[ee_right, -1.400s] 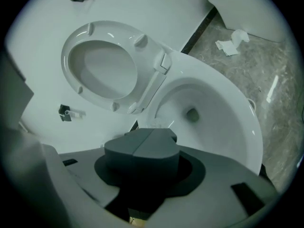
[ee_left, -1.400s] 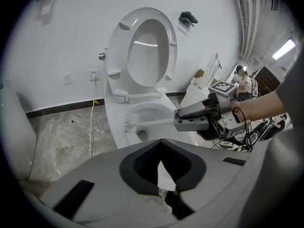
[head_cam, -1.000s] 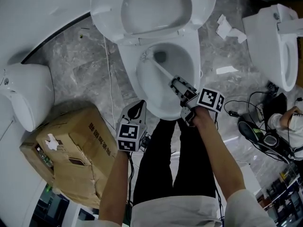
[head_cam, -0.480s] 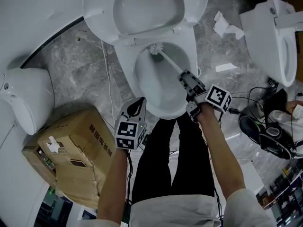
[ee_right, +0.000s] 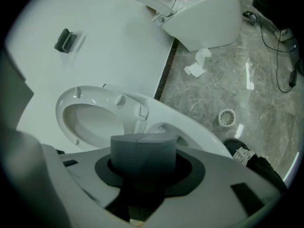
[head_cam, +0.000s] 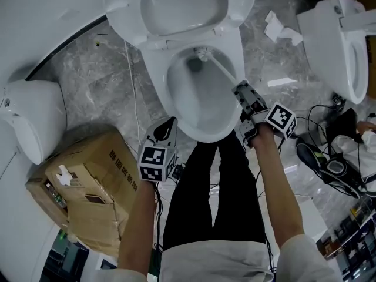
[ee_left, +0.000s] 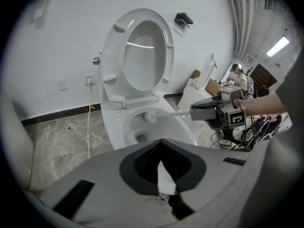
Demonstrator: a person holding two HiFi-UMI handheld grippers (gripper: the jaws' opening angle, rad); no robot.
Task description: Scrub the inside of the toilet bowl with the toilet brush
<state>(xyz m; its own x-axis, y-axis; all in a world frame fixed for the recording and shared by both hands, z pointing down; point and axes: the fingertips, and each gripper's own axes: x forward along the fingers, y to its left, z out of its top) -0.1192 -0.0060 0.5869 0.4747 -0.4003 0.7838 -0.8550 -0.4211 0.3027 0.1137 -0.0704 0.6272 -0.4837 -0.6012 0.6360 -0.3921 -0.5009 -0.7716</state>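
The white toilet bowl (head_cam: 157,78) stands open, its seat and lid (head_cam: 176,7) raised. The brush head (head_cam: 202,54) rests against the bowl's rear inner wall just under the rim, and its white handle (head_cam: 223,70) slants out over the right rim. My right gripper (head_cam: 242,91) is shut on the handle's dark grey grip (ee_right: 142,153). The left gripper view shows the brush head (ee_left: 150,116) in the bowl and the right gripper (ee_left: 209,113) beside it. My left gripper (head_cam: 166,127) hovers by the bowl's front left with its jaws shut on nothing.
A cardboard box (head_cam: 88,192) sits at lower left with a white fixture (head_cam: 29,116) behind it. A second toilet (head_cam: 338,46) stands at right, with crumpled paper (head_cam: 279,28), cables and shoes (head_cam: 329,163) on the floor. My black-trousered legs (head_cam: 200,198) are in front of the bowl.
My right gripper has swung rightward, from over the bowl's front to beyond its right rim. The brush head has slid from the left rear toward the right rear. The left gripper has stayed put.
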